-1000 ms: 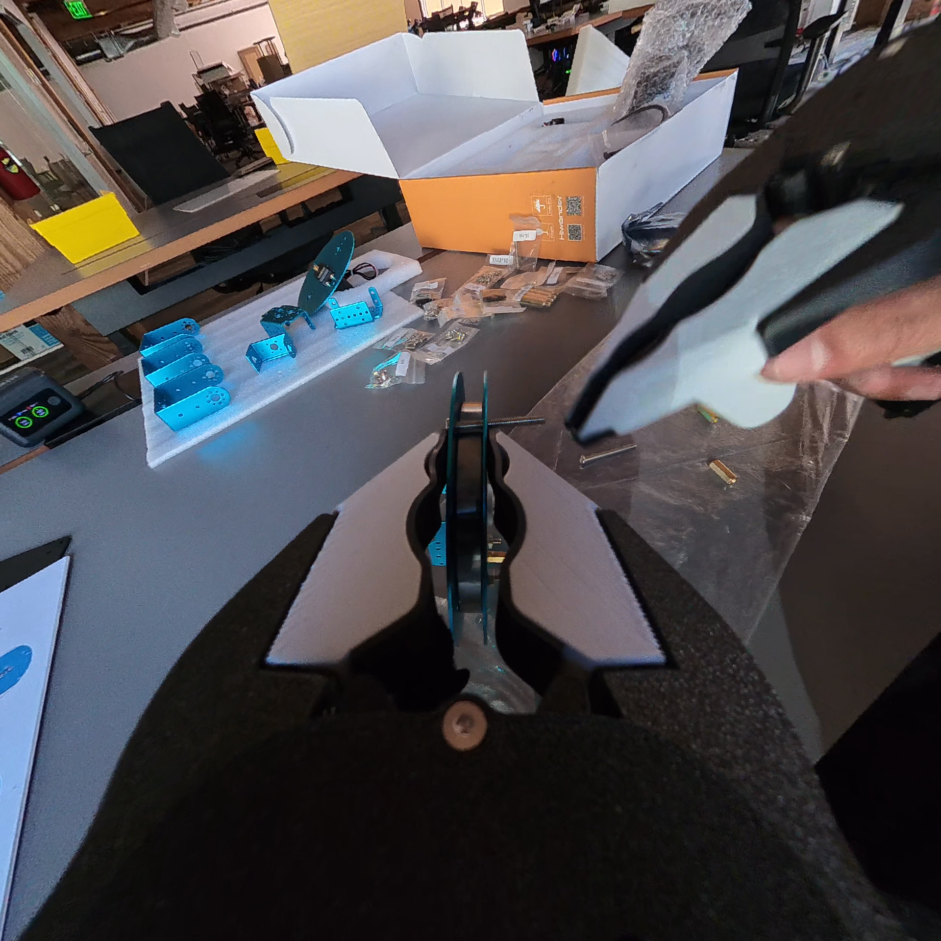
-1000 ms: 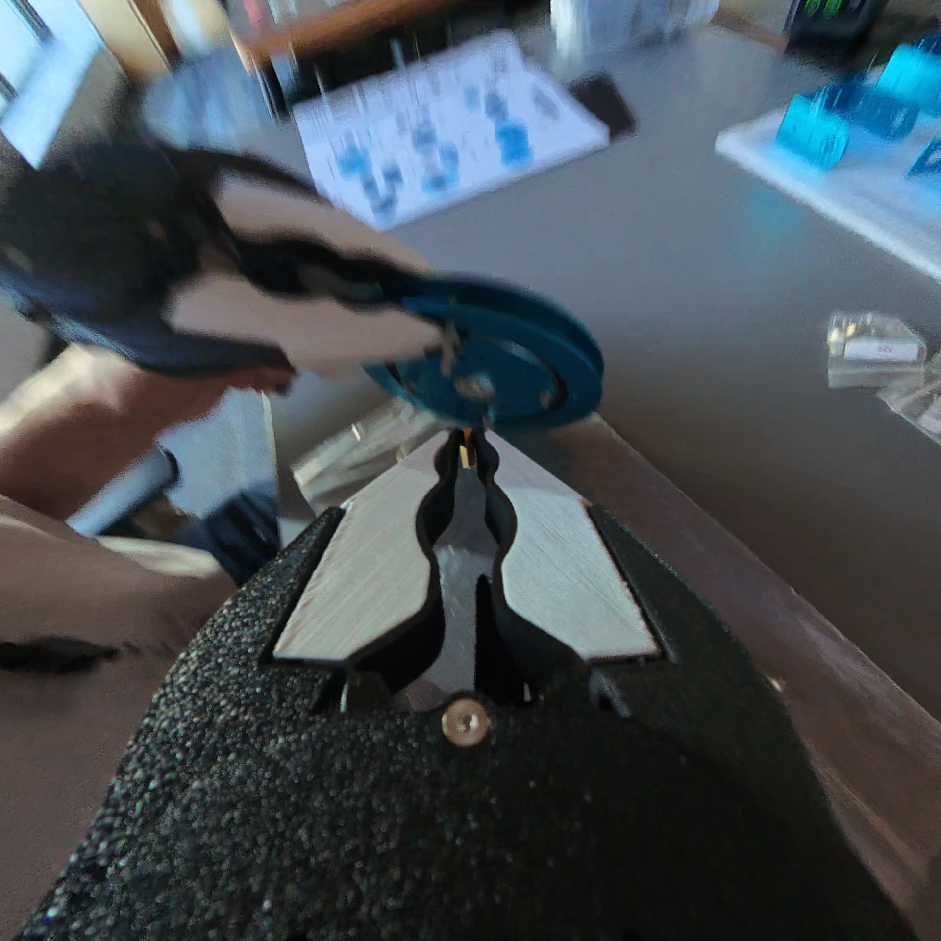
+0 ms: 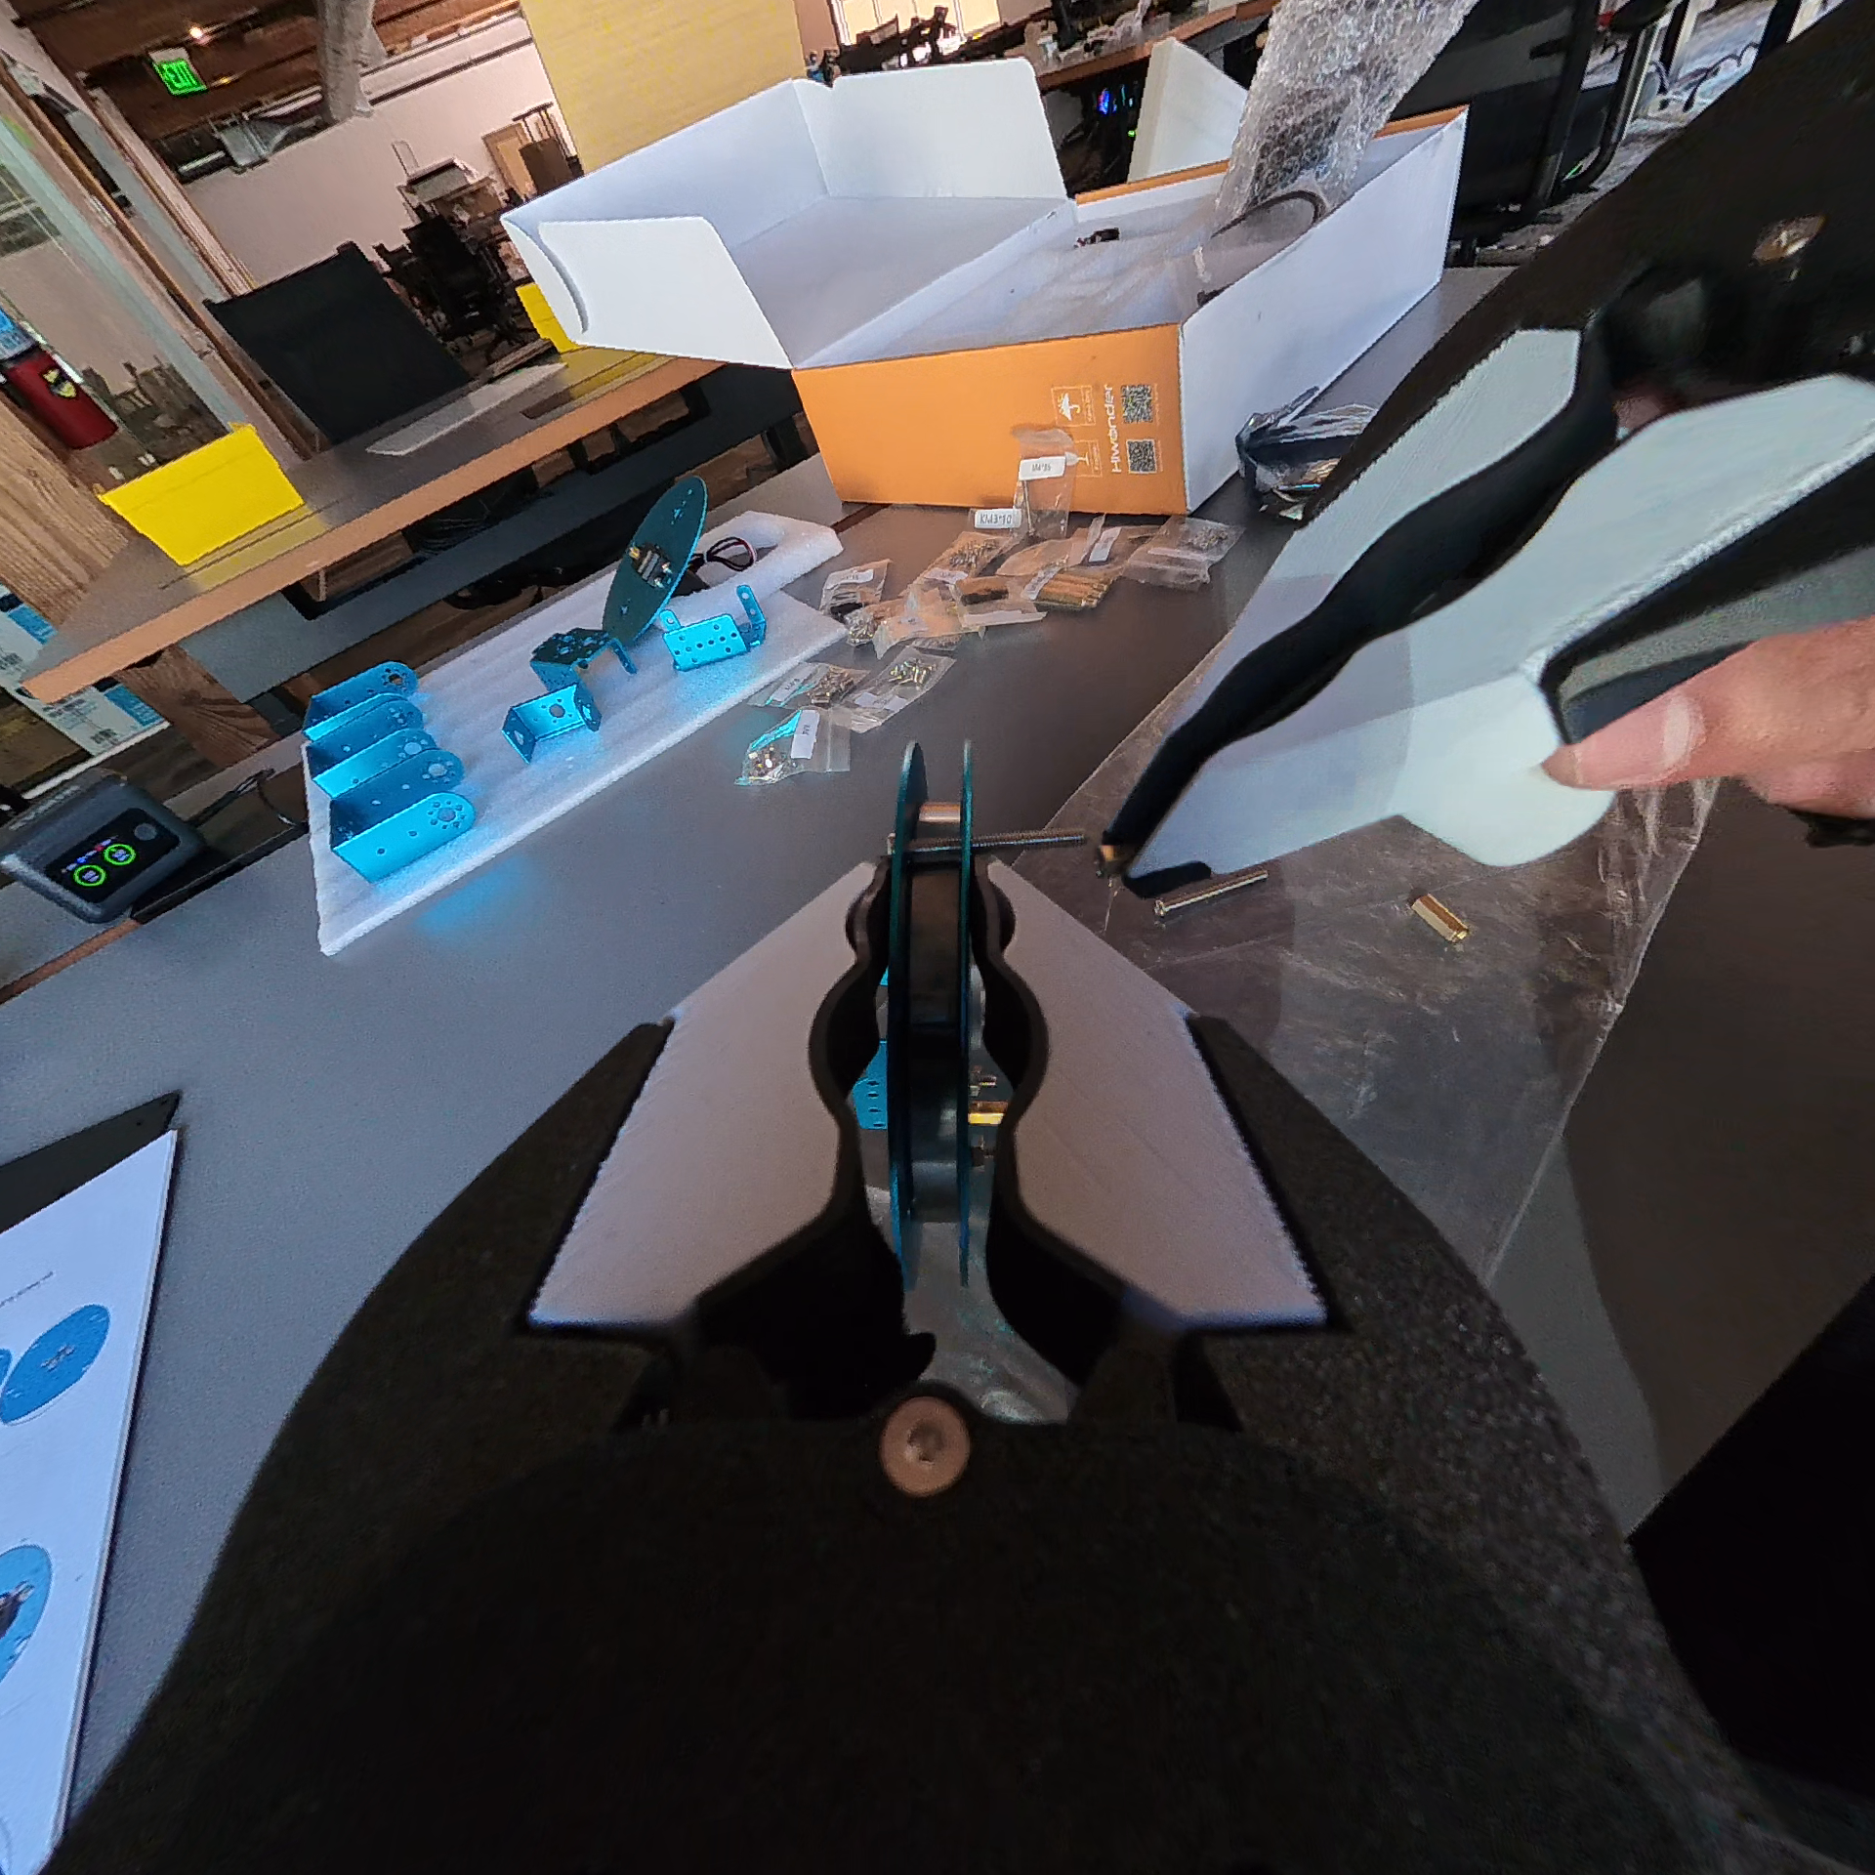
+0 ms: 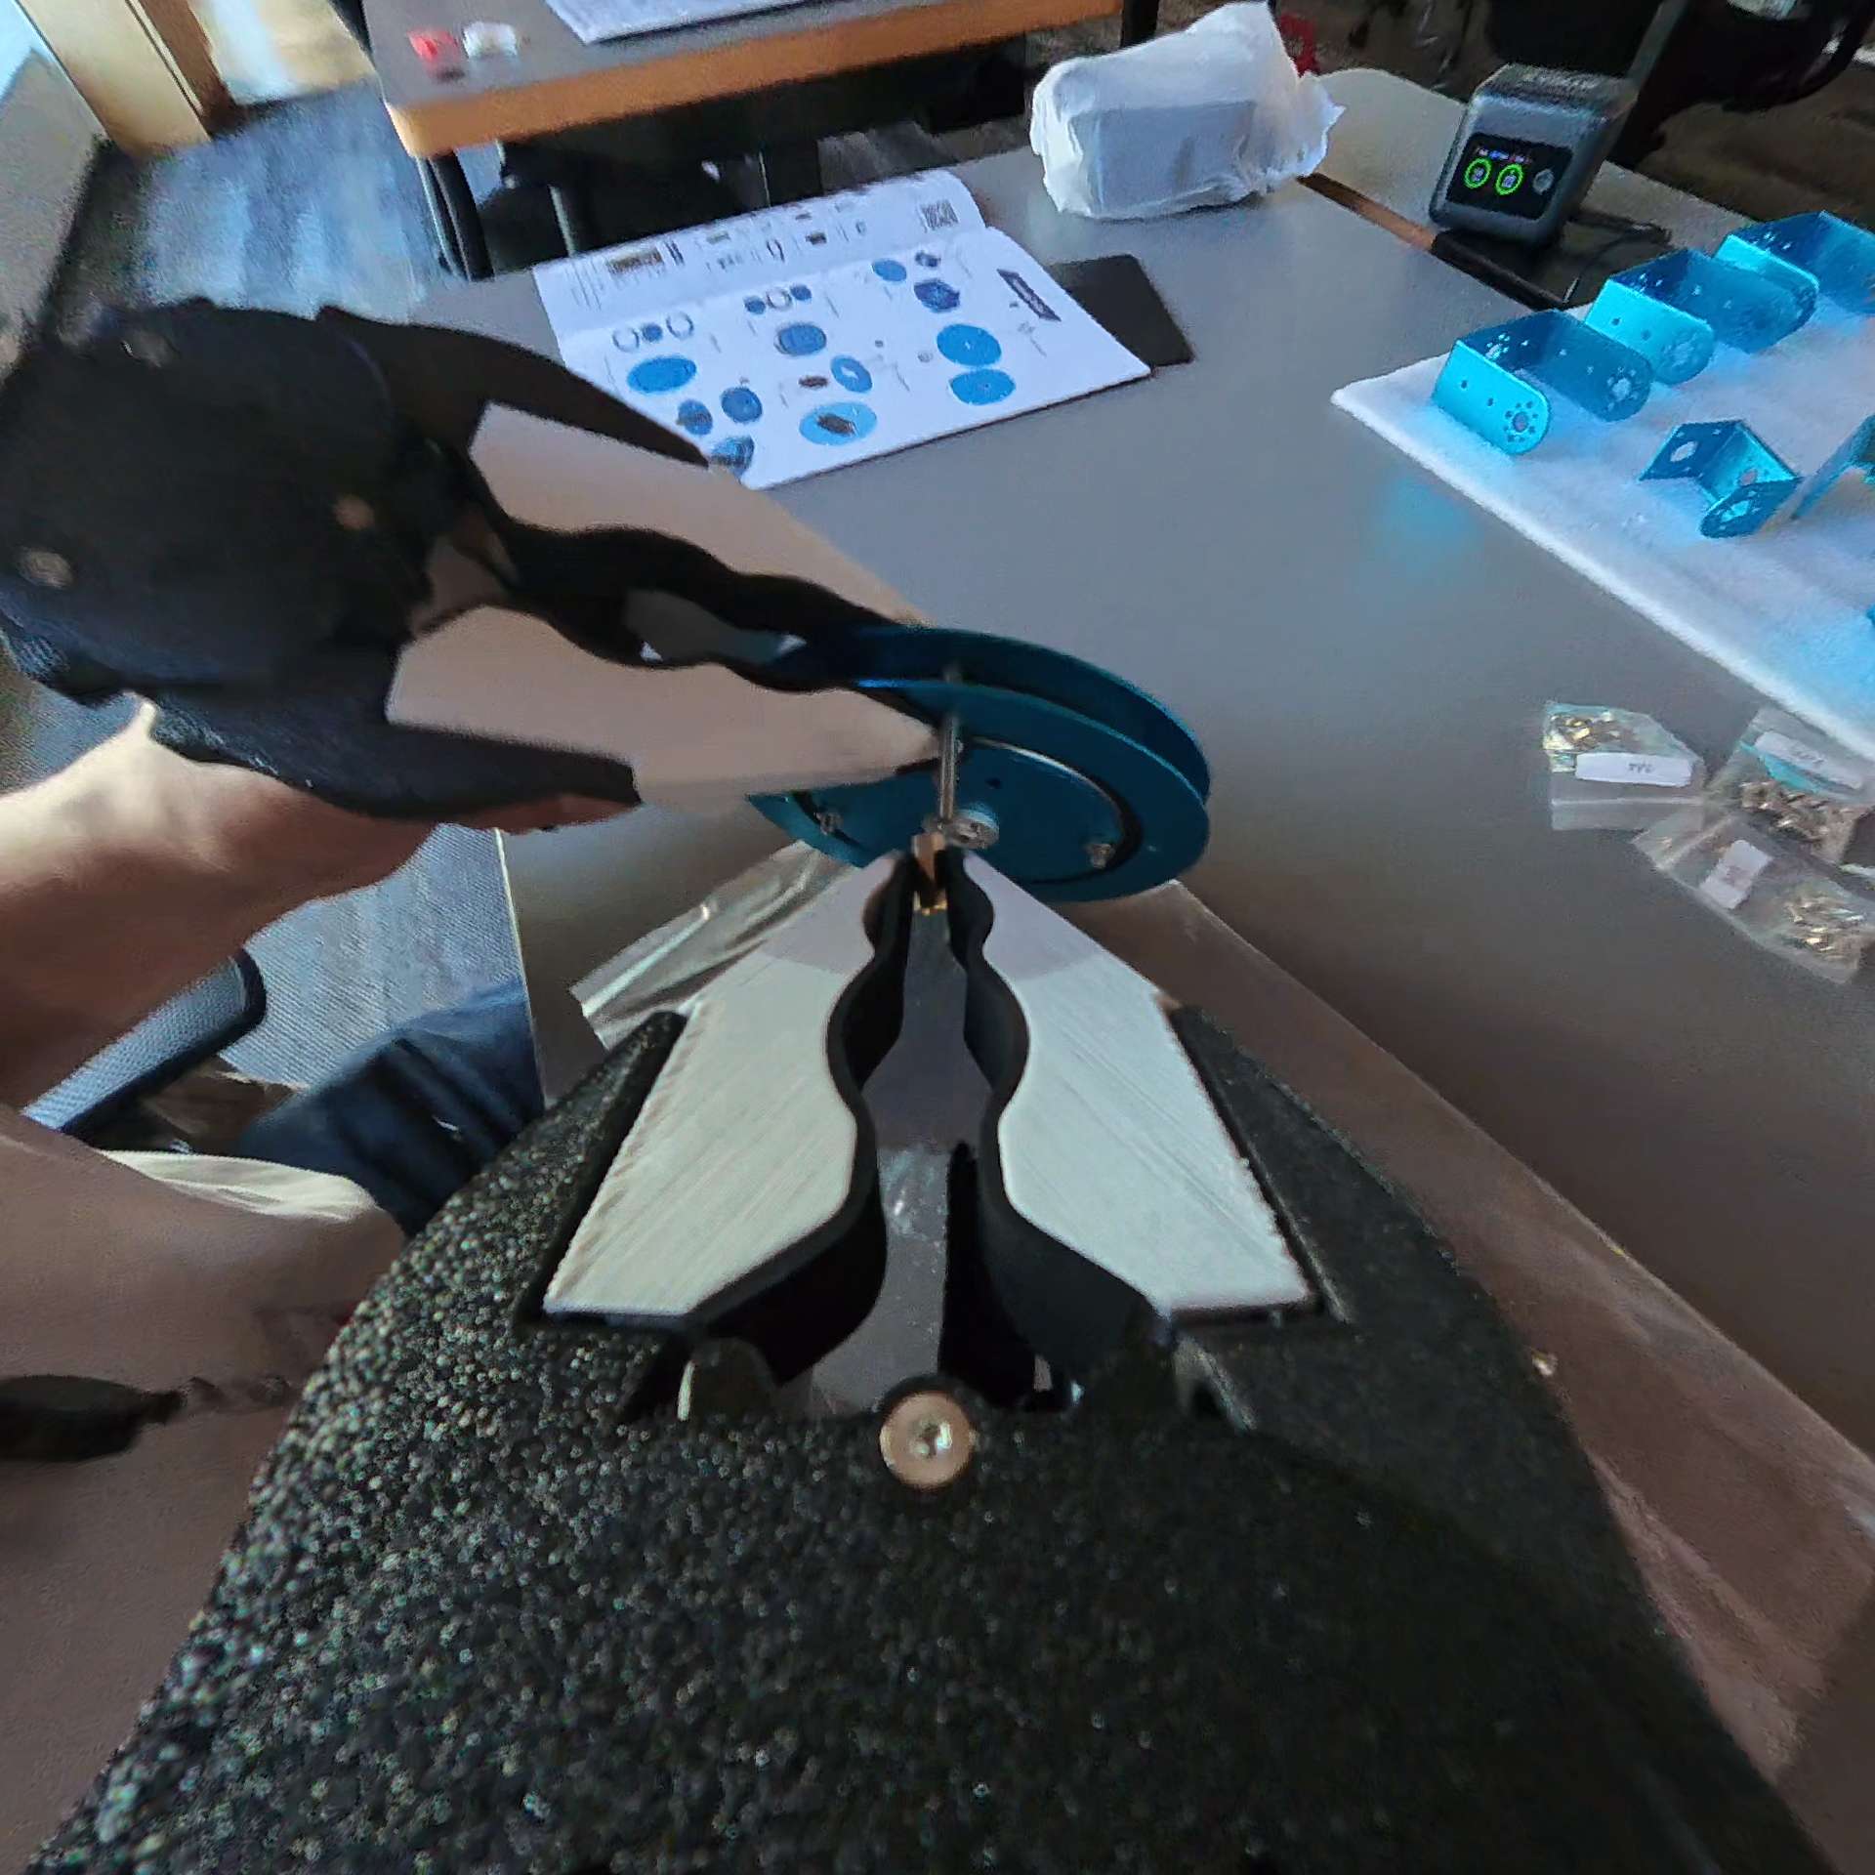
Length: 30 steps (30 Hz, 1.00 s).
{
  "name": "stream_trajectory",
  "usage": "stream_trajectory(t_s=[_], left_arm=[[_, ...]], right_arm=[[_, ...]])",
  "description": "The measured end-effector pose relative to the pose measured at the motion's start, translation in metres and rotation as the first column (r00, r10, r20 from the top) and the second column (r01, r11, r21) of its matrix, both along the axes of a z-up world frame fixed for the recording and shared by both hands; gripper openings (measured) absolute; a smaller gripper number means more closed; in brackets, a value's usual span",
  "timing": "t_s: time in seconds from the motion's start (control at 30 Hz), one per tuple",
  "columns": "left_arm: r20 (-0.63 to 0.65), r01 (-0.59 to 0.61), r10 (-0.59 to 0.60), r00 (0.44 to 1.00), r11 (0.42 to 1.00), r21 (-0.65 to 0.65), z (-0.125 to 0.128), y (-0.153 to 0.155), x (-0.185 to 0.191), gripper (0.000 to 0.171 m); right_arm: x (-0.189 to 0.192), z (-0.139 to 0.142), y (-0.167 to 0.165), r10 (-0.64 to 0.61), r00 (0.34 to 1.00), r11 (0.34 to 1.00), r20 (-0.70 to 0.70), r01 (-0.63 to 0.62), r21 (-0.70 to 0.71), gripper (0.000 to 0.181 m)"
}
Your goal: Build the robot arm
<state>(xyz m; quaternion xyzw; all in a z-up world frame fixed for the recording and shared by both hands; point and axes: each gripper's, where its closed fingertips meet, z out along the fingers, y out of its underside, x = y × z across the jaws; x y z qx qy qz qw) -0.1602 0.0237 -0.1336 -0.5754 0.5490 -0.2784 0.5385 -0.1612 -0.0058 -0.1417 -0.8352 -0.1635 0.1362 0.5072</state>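
Here the left gripper (image 3: 928,913) pinches the blue disc pair (image 4: 1025,771) edge-on above the tabletop (image 3: 406,1015), and the right gripper (image 4: 925,883), jaws pressed on a brass nut (image 4: 925,885) at the screw (image 3: 1025,838) tip, probably needs a true, steady line.

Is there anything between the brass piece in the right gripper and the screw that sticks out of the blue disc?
Nothing visible. The right gripper holds the brass piece just off the screw tip. The screw juts from the blue disc in the left gripper, with only open air between them.
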Motion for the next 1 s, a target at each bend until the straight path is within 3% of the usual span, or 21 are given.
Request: stream_trajectory(t_s=[0.57,0.7,0.83,1.0], left_arm=[[-0.031,-0.008,0.010,0.999,0.998,0.058,-0.001,-0.003,0.003,0.012],[-0.032,0.010,-0.006,0.999,0.993,0.117,0.001,-0.006,0.003,0.012],[-0.012,0.061,-0.060,0.998,0.990,0.129,0.007,-0.011,0.002,0.012],[0.033,0.125,-0.132,0.991,0.980,0.156,0.016,-0.019,-0.002,0.012]], right_arm=[[0.005,0.001,0.000,-0.049,0.998,0.999,0.030,0.049,-0.019,0.006],[0.003,0.002,-0.002,-0.021,0.991,0.996,-0.131,0.009,-0.085,0.005],[-0.001,0.008,-0.008,0.038,0.888,0.976,-0.459,-0.131,-0.172,0.005],[-0.008,0.017,-0.017,0.050,0.629,0.921,-0.776,-0.330,-0.208,0.004]])
